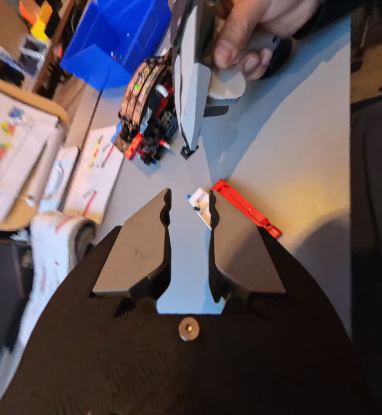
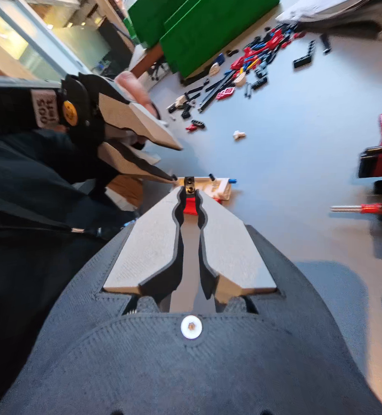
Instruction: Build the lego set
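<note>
Surface: grey table (image 2: 309,170), lit warm near its edge in the left wrist view.
Background: blue bin (image 1: 118,38) and printed sheets (image 1: 17,143) beyond the model; green boxes (image 2: 203,29) at the table's far side in the right wrist view.
Left gripper (image 1: 190,195): jaws apart, nothing between them; tips low over the table, just beside the white piece.
Right gripper (image 2: 189,190): jaws nearly closed, pinching a small black piece (image 2: 189,185) at the tips; the same piece shows at its tip in the left wrist view (image 1: 188,151).
Hand (image 1: 252,33): wrapped round the right gripper's handle.
White piece (image 1: 200,199): flat on the table, black and blue pins standing out of it, right finger of the left gripper partly covering it.
Red beam (image 1: 248,208): long, lying flat, touching the white piece on its far side.
Model (image 1: 147,112): partly built, black and red with a curved printed panel, near the right gripper's tip, apart from the white piece.
Loose parts (image 2: 248,67): red, blue and black pile, well apart from both grippers.
Blur: both views soft; fine detail unreadable.
</note>
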